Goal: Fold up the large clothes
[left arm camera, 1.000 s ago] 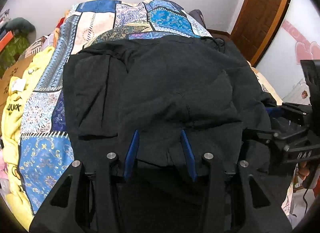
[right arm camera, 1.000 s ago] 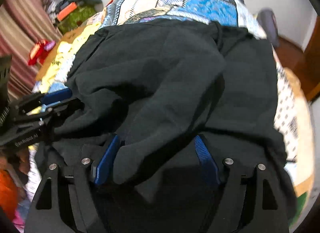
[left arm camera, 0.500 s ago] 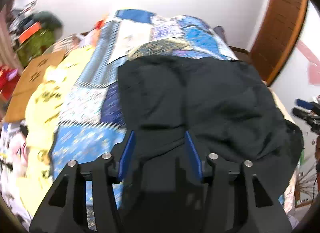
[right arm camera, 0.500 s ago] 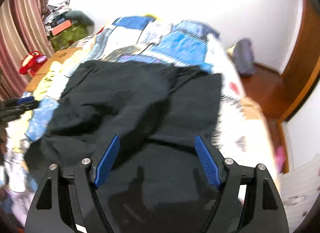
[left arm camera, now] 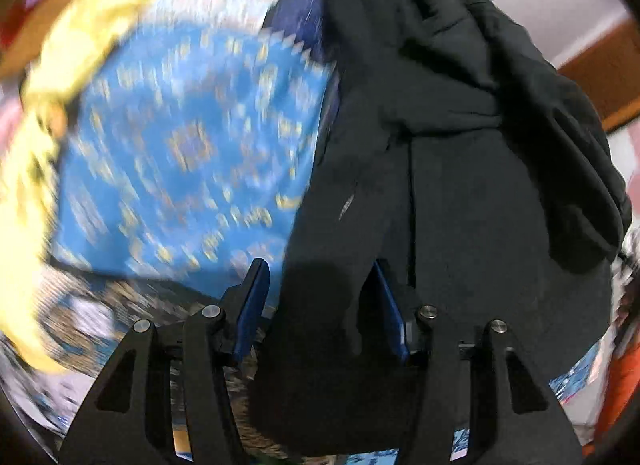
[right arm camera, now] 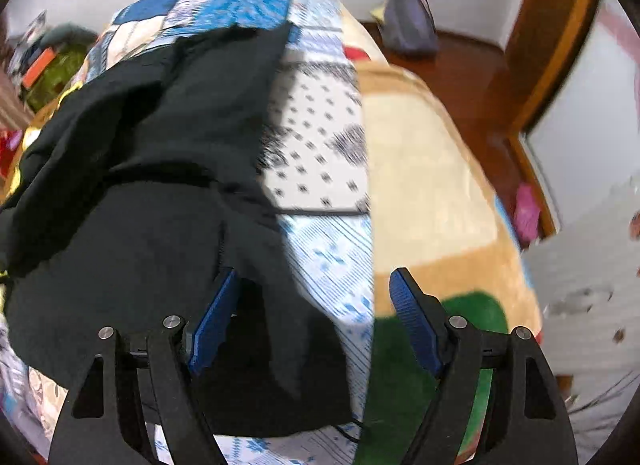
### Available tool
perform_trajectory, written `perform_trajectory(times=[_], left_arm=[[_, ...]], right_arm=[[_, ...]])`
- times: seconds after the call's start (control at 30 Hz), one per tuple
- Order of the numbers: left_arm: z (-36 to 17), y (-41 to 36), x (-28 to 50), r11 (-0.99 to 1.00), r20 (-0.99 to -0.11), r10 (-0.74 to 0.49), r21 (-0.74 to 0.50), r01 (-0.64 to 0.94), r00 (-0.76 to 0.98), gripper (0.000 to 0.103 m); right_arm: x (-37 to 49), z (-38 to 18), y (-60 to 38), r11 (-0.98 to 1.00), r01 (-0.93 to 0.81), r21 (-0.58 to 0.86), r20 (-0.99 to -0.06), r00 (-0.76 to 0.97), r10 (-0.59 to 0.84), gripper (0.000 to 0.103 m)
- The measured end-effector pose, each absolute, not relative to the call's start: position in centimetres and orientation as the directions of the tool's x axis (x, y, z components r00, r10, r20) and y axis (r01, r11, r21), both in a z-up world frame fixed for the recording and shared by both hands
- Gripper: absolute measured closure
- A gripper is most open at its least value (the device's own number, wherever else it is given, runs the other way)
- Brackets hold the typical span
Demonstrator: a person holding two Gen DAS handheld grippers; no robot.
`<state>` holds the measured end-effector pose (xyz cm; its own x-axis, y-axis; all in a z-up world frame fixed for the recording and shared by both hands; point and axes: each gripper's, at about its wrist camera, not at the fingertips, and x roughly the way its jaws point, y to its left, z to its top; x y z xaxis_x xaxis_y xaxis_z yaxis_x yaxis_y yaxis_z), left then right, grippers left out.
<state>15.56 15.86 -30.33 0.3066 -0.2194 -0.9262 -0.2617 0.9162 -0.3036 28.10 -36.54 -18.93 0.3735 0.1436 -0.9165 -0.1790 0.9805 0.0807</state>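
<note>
Tan blanket point(right arm camera: 432, 169) only in right view.

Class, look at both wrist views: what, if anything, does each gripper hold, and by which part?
Both grippers, left and right, stand open with the black garment draped between their jaws; neither clamps it.

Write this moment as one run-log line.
black garment: bunched on patchwork quilt | left tongs: open over garment | right tongs: open at garment's edge

Ahead of the left gripper point(left arm camera: 318, 305), black garment point(left arm camera: 460, 185) fills the gap between its blue pads. To its left lies bare patchwork quilt point(left arm camera: 188, 153). Right of the right gripper point(right arm camera: 316, 321), tan blanket point(right arm camera: 424, 169) lies uncovered.
</note>
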Motion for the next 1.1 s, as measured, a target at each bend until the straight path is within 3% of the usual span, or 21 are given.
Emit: perform_trajectory(times=[0.17,0.33,0.5,0.63,0.7,0.83,0.93,1.1], left_arm=[[-30.9,16.1,15.0,0.881,-0.918,-0.245,-0.345,-0.324,0.311,0.05],[-31.5,15.7,14.9,0.877,-0.913,-0.294,-0.376,-0.301,0.283,0.05],[-32.0,15.3,13.8,0.886,-0.903,-0.355,-0.408,-0.223,0.241,0.05],[-30.6,14.0,13.1,0.913,-0.913,-0.34,-0.379,-0.154,0.227,0.078],[-29.6,13.3,13.0,0.926,-0.921,-0.309,-0.348,-0.148,0.238,0.082],[-26.6,13.0,12.6,0.908,-0.882,-0.322,-0.39,-0.152,0.344,0.085],[-23.8,13.0,12.8,0.887,-0.838,-0.342,-0.437,-0.148,0.424,0.085],[-19.2,12.1,13.6,0.889,-0.777,-0.355,-0.453,-0.071,0.521,0.085]], right_arm=[[28.5,-21.5,-39.6,0.962,-0.066,0.266,-0.924,0.267,0.274,0.028],[28.1,-21.5,-39.0,0.956,-0.089,0.279,-0.912,0.287,0.293,0.029],[27.6,-21.7,-36.7,0.949,-0.165,0.268,-0.923,0.24,0.302,0.059],[27.8,-21.2,-36.1,0.943,-0.183,0.279,-0.926,0.208,0.314,0.081],[27.7,-20.2,-35.8,0.942,-0.207,0.264,-0.925,0.224,0.308,0.088],[27.1,-17.1,-35.1,0.931,-0.271,0.244,-0.909,0.272,0.317,0.091],[27.5,-16.2,-34.3,0.938,-0.311,0.152,-0.921,0.299,0.248,0.091],[28.6,-16.3,-34.2,0.949,-0.307,0.075,-0.939,0.298,0.171,0.085]])
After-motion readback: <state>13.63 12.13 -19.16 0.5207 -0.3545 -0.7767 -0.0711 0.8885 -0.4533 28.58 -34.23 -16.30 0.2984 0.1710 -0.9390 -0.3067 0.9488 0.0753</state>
